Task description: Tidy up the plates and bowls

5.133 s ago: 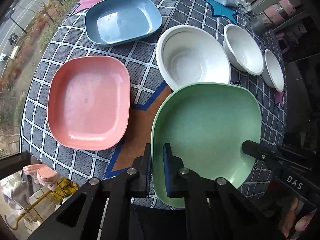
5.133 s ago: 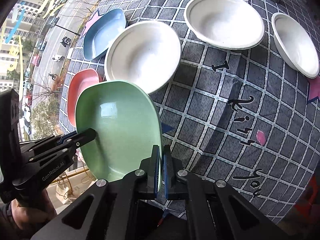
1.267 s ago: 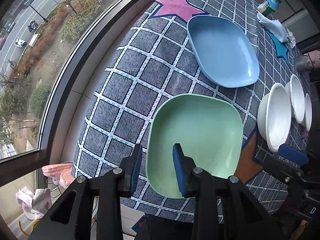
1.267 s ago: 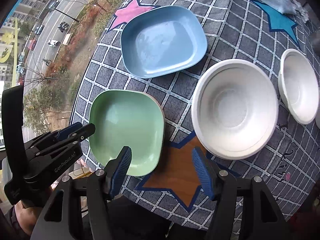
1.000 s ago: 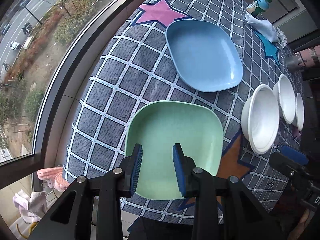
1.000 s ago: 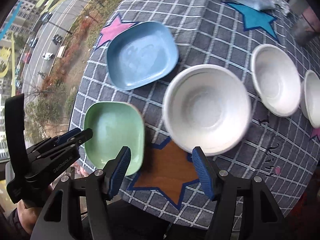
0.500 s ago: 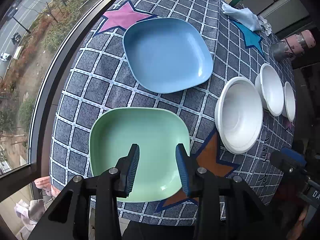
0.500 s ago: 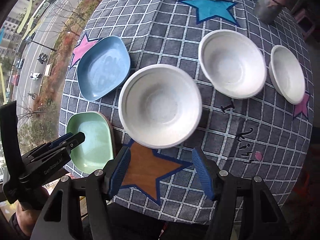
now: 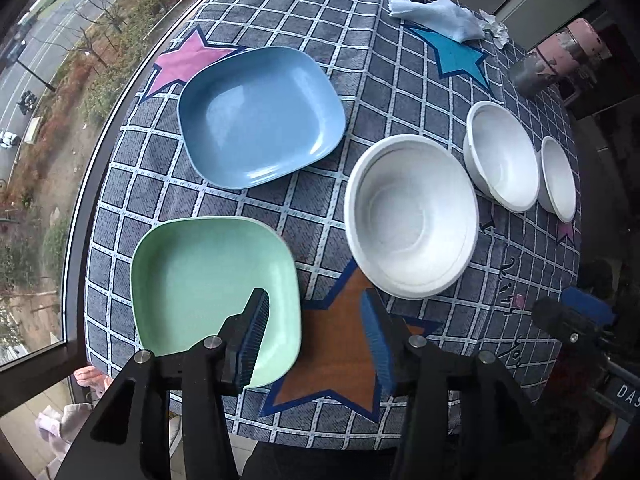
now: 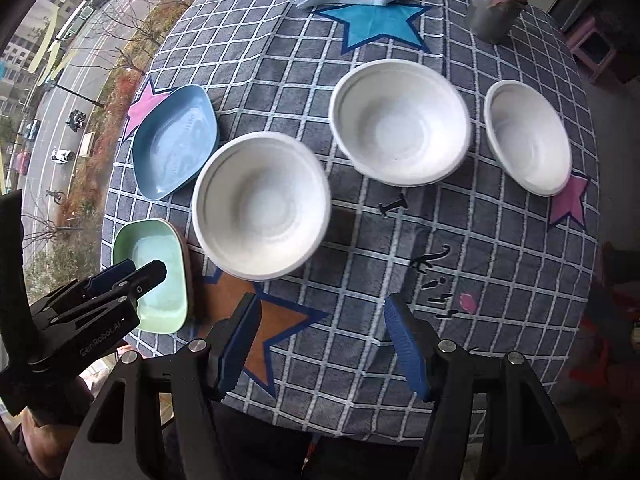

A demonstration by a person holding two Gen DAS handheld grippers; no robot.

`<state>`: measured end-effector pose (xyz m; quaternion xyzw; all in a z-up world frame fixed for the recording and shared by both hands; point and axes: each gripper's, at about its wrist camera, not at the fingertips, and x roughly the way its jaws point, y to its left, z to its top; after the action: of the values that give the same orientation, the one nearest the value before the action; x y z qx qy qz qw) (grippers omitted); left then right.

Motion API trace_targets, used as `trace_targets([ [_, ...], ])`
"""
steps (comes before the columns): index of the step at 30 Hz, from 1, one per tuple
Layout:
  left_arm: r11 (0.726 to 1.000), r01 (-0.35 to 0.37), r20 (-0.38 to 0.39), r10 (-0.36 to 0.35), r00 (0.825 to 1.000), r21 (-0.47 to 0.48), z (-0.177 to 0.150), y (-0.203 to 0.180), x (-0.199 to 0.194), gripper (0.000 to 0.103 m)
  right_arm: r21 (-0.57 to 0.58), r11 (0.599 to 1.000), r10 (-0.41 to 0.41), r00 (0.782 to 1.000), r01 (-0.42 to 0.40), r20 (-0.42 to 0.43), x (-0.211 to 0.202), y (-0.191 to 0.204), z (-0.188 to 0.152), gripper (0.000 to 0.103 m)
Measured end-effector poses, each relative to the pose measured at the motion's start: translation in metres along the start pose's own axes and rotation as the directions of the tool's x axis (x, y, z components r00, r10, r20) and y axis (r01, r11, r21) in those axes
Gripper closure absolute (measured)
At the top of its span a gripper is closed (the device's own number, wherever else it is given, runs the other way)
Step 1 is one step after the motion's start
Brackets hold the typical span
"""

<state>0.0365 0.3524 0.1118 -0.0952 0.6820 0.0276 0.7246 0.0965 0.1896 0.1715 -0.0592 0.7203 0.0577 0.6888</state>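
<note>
**Both grippers empty above the table's near edge**

The left gripper [image 9: 316,336] hangs over the orange star [image 9: 340,360], jaws opening with nothing between them. The right gripper [image 10: 320,340] stands wide and empty. The green plate [image 9: 208,280] sits at the table's near corner on a pink plate [image 10: 188,264] (only a rim shows). The blue plate [image 9: 260,116] lies beyond it. The large white bowl [image 9: 412,216] sits beside the star, with two smaller bowls [image 10: 400,120] [image 10: 528,136] in a row to its right. Bare checked cloth [image 10: 500,280] lies open at the near right.
</note>
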Motion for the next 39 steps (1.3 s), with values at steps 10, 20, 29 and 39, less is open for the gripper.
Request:
trace_targets([
  [10,1.0,-0.022,0.024,0.022,0.999,-0.006,-0.007,-0.038,-0.011,0.038,-0.01,1.0,0.01,1.0,-0.01,0.015,-0.016,-0.036,0.0,0.038],
  [20,0.999,-0.037,0.005,0.037,0.999,0.029,-0.013,-0.078,-0.013,0.028,-0.035,0.999,0.001,1.0,-0.001,-0.003,-0.02,-0.063,-0.006,0.038],
  [29,0.994,-0.064,0.011,0.063,0.998,0.088,-0.007,-0.104,-0.016,0.024,0.012,1.0,0.017,1.0,-0.017,0.006,-0.026,-0.088,-0.005,0.038],
  [39,0.995,-0.07,-0.004,0.07,0.998,0.075,-0.007,-0.107,-0.013,0.024,0.001,1.0,0.019,1.0,-0.019,-0.009,-0.023,-0.09,-0.004,0.037],
])
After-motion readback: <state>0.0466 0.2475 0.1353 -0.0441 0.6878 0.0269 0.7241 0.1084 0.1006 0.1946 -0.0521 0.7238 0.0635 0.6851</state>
